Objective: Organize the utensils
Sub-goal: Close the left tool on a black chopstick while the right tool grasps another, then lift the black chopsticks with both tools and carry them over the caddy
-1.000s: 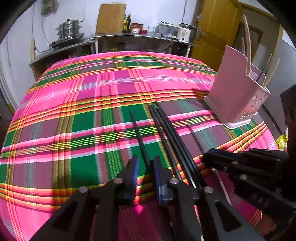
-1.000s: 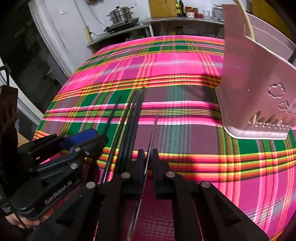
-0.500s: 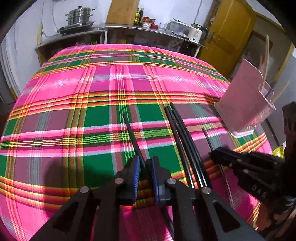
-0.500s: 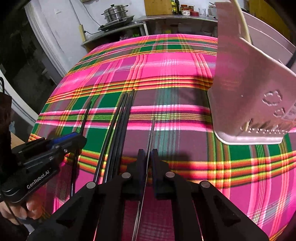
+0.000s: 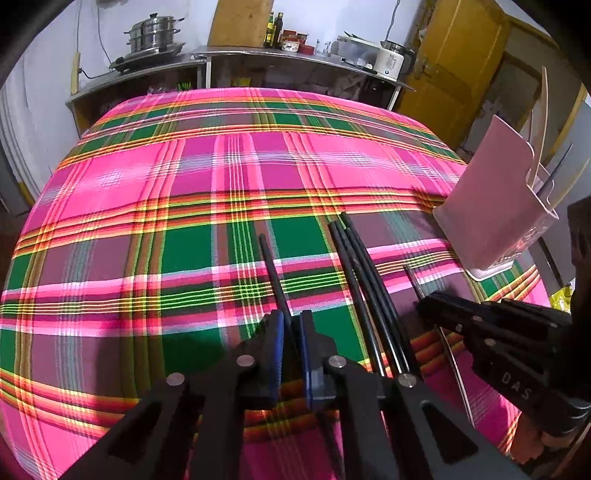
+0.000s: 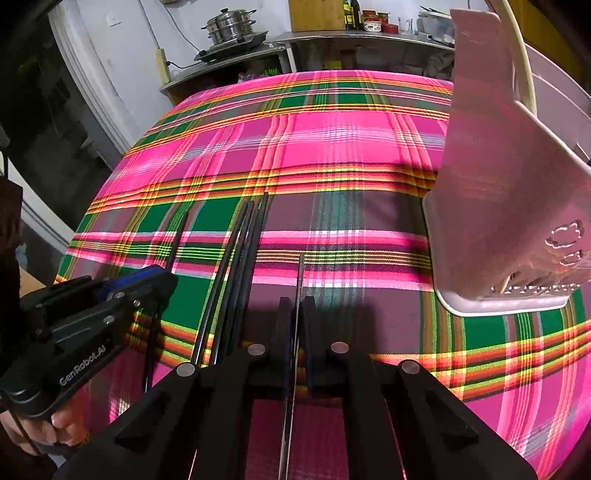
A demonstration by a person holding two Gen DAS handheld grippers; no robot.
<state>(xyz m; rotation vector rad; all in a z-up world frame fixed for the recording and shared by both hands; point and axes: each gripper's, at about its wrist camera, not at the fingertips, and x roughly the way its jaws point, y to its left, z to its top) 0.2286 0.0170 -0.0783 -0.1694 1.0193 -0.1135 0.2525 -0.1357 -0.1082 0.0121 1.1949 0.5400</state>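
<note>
My left gripper point(image 5: 291, 325) is shut on a single black chopstick point(image 5: 271, 269) that points away over the plaid cloth. My right gripper point(image 6: 297, 308) is shut on a thin metal chopstick point(image 6: 300, 273), held just above the cloth. A bundle of black chopsticks point(image 5: 364, 269) lies on the cloth between the two grippers; it also shows in the right wrist view point(image 6: 236, 266). A pink utensil holder point(image 6: 513, 206) stands to the right with several utensils in it; it also shows in the left wrist view point(image 5: 495, 218).
The table carries a pink and green plaid cloth point(image 5: 221, 177). Behind it is a metal counter point(image 5: 258, 59) with a steamer pot point(image 5: 155, 33), bottles and a kettle. A yellow door point(image 5: 454, 62) is at the back right.
Both grippers have lifted and drawn back slightly with their chopsticks. The left gripper closed tighter on the single black chopstick. The bundle has not moved.
</note>
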